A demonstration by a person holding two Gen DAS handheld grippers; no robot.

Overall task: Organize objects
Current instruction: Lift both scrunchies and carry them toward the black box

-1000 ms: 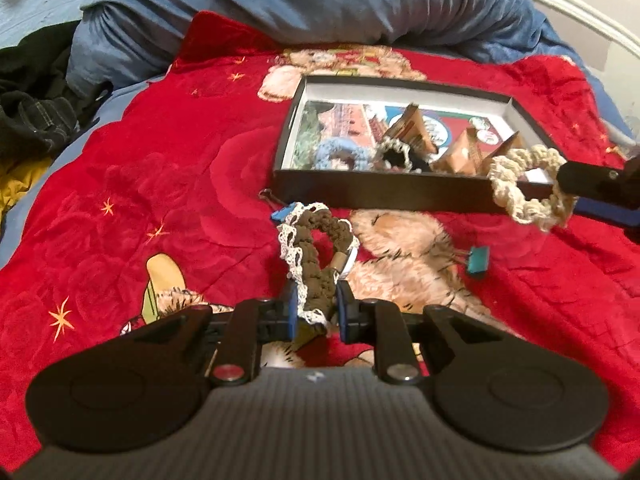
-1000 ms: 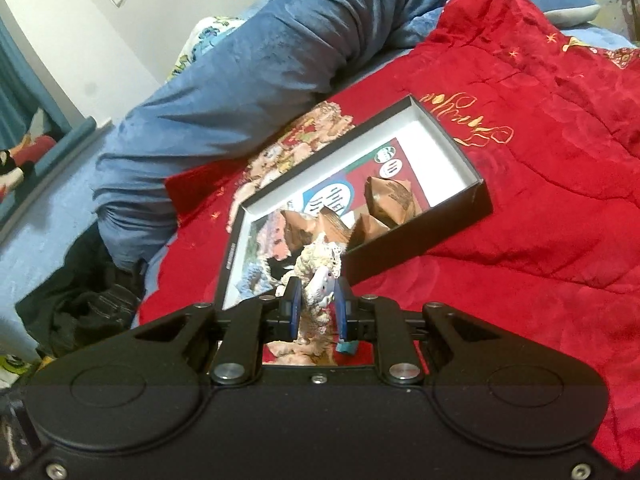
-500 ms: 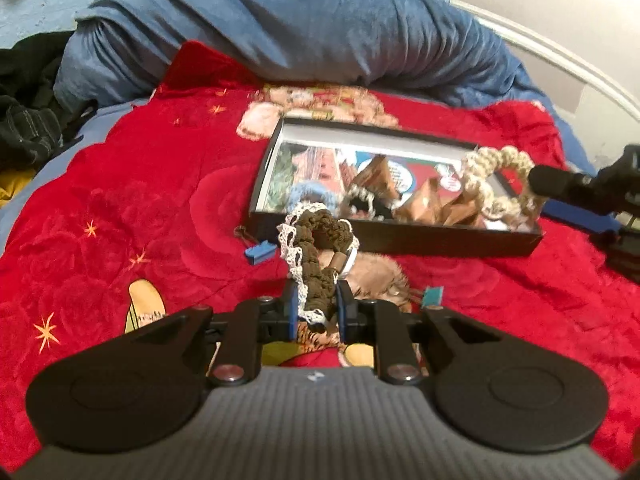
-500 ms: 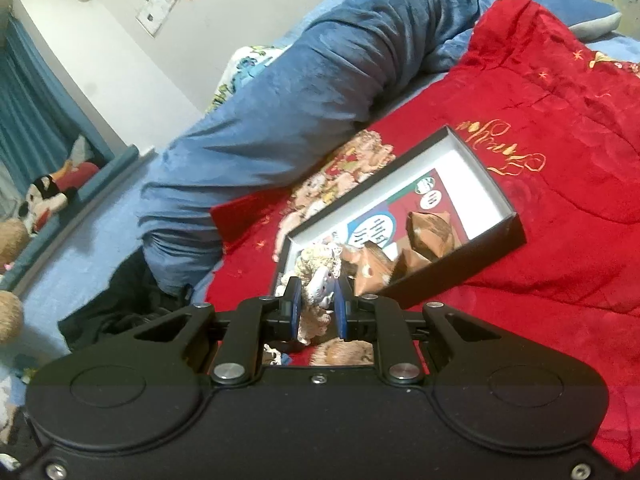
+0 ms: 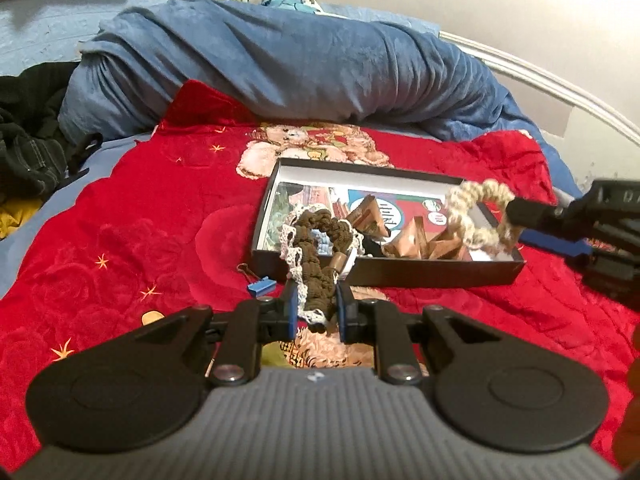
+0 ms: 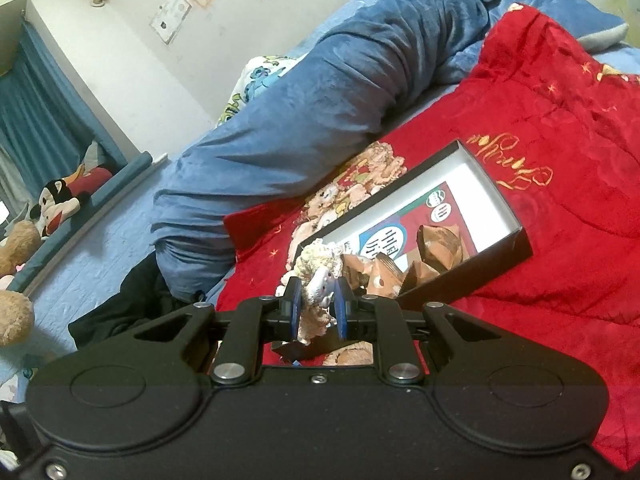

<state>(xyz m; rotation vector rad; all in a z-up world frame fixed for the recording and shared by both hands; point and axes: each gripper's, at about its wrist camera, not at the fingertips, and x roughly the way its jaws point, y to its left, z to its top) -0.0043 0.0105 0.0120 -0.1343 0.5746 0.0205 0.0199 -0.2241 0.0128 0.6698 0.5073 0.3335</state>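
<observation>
My left gripper is shut on a brown scrunchie with white lace trim, held up just in front of the near wall of a black open box. Over the box's right end, the right gripper holds a cream crocheted scrunchie. In the right wrist view my right gripper is shut on that cream scrunchie, with the box beyond it. Inside the box lie several brown wooden puzzle pieces and a pale blue scrunchie, mostly hidden.
The box rests on a red printed blanket. A blue binder clip lies left of the box. A rolled blue quilt lies behind, dark clothes at far left. Plush toys sit on a ledge.
My left gripper rose with the brown scrunchie and tipped up, so the box sits lower and nearer in view. The right gripper's cream scrunchie now hangs over the box's right end.
</observation>
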